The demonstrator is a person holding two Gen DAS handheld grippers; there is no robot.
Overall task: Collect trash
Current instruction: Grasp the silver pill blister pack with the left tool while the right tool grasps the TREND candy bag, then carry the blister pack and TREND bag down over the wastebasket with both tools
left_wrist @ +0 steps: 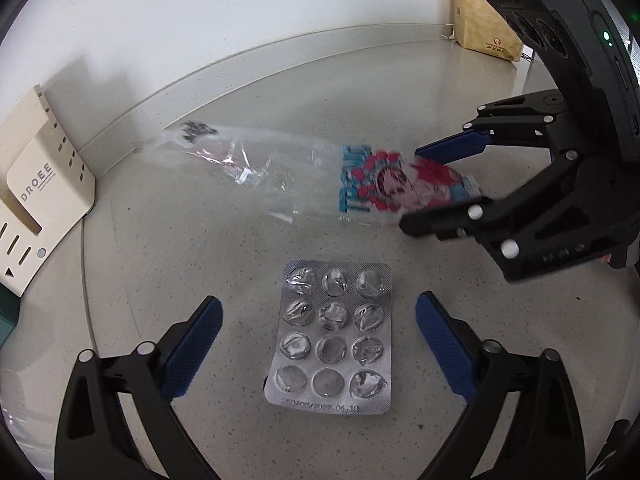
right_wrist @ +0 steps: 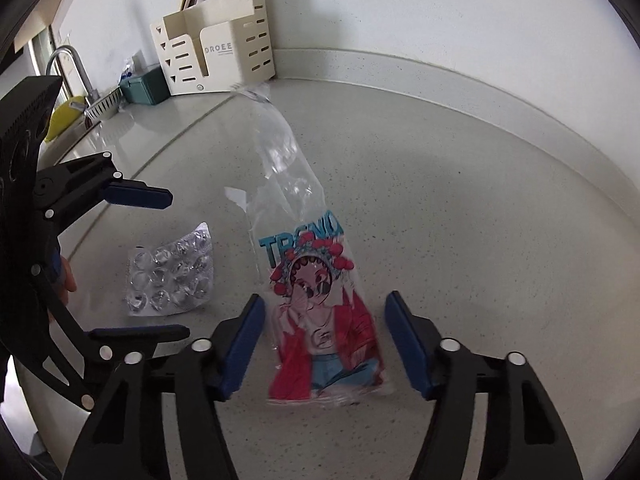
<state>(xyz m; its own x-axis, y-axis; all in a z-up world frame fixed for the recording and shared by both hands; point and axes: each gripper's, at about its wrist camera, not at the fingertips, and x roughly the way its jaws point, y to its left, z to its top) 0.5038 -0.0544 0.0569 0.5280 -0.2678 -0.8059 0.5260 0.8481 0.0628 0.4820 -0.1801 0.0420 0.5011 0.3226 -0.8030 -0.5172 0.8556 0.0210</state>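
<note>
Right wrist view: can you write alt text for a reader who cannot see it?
The right gripper has its jaws open on either side of a clear plastic wrapper printed with a cartoon figure, lying on a speckled grey counter. To the left lies an emptied blister pack, with the left gripper open around it.

On my right wrist view, a cream slotted holder (right_wrist: 216,60) marked DROEE stands against the wall at eleven o'clock on the speckled desk (right_wrist: 460,220). A teal box (right_wrist: 146,85) sits just left of it, then a faucet (right_wrist: 70,66). My left view shows a brown paper bag (left_wrist: 486,8) at one o'clock.
</note>
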